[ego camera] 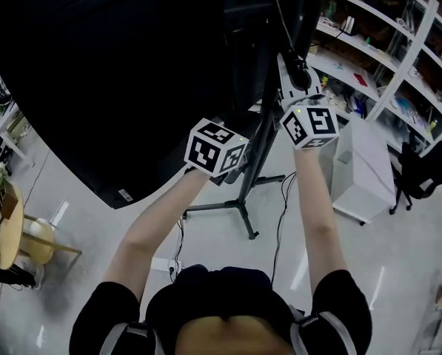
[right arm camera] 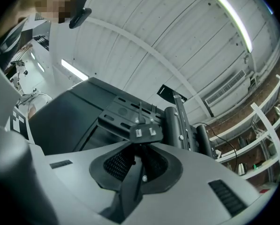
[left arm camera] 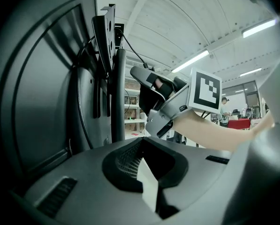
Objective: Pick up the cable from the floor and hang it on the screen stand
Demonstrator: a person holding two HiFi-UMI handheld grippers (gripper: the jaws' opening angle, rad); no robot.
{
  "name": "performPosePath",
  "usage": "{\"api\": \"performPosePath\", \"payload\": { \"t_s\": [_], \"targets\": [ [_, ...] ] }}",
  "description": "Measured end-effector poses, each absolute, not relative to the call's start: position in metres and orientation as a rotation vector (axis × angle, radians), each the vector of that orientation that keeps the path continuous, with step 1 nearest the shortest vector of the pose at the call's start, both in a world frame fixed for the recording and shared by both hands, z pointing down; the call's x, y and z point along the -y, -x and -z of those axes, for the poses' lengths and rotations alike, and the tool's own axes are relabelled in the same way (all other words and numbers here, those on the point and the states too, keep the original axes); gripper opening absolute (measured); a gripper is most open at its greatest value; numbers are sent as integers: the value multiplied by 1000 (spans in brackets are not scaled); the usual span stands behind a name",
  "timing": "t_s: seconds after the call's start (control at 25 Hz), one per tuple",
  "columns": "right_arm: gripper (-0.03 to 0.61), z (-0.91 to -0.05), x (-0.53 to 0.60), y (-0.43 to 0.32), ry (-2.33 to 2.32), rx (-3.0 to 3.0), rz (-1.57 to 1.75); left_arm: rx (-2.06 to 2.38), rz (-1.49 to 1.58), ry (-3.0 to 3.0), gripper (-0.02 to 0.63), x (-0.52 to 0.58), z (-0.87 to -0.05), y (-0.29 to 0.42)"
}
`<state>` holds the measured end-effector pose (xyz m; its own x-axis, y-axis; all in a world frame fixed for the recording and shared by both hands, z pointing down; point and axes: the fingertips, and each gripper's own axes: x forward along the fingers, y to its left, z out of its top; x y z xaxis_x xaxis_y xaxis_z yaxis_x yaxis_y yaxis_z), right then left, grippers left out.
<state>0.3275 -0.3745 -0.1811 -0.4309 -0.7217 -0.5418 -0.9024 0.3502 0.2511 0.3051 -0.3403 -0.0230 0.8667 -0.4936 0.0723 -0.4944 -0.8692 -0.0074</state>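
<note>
Hanging step. Right gripper jaws pinch cable plug, held high, just beside stand. Left gripper jaws narrow, nothing between, near stand too. Next, probably: hook it on stand, let go.

Black cable plug aloft beside screen stand.

From here I see a dark short-sleeved top with grey bands at both shoulders. Left gripper: light grey moulded shell, black mesh-textured recess round the jaws, dark slotted vent on the side. Right gripper: same grey shell and recess, with one small screw head showing. Each carries a white cube with black square markers: left cube, right cube.
</note>
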Motion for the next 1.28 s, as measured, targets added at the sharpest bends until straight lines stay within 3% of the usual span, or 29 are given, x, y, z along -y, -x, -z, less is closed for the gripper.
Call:
{"api": "performPosePath", "payload": {
  "t_s": [0.28,0.76,1.28],
  "targets": [
    [107,124,378,-329,1515,-2385,-591,798,-76,-3024,6,333,16,-296],
    [106,52,312,-294,1613,-2484,-255,776,29,-2956,6,287,0,-260],
    [106,10,203,-223,1704,-2514,-109,794,132,-2938,6,206,-27,-212]
  ]
}}
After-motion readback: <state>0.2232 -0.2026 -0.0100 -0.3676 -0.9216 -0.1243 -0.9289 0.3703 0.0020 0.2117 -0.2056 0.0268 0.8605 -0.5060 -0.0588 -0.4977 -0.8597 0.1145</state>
